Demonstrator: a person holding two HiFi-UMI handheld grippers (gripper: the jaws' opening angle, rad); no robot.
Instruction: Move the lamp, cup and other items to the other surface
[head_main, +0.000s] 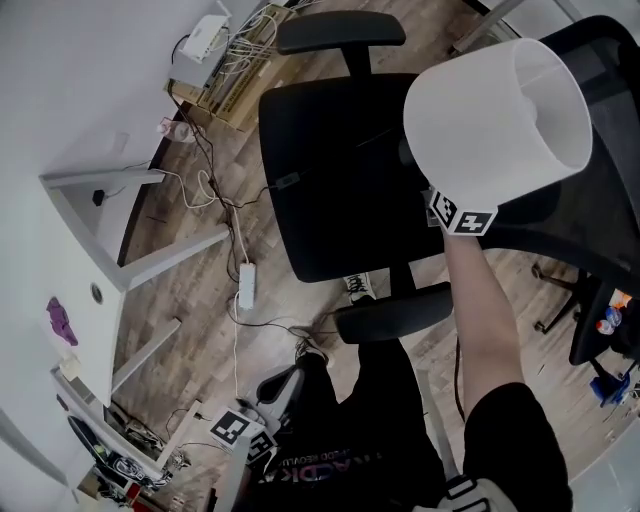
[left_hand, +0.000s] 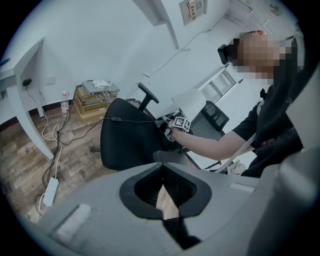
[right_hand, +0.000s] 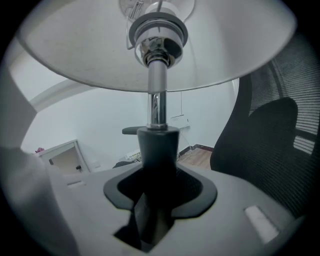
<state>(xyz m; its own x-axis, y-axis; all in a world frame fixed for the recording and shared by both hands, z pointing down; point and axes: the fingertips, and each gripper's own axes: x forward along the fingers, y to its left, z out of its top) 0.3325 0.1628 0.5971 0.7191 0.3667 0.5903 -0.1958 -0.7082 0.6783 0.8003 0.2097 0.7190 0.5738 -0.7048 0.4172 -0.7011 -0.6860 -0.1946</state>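
Observation:
A lamp with a white shade (head_main: 495, 125) is up at the right of the head view, over a black office chair (head_main: 340, 190). My right gripper (right_hand: 157, 172) is shut on the lamp's dark stem collar (right_hand: 157, 145), below the chrome rod (right_hand: 157, 105) and the shade's underside. In the head view only its marker cube (head_main: 462, 215) shows under the shade. My left gripper (head_main: 285, 380) hangs low by the person's legs. Its jaws (left_hand: 162, 172) meet at the tips with nothing between them. The left gripper view also shows the lamp's shade (left_hand: 191, 101). No cup is visible.
A white desk (head_main: 85, 235) stands at the left with a purple item (head_main: 60, 320) on it. Cables and a power strip (head_main: 246, 285) lie on the wood floor. A cardboard box with a white device (head_main: 215, 55) sits by the wall. A second mesh chair (head_main: 600, 210) is at the right.

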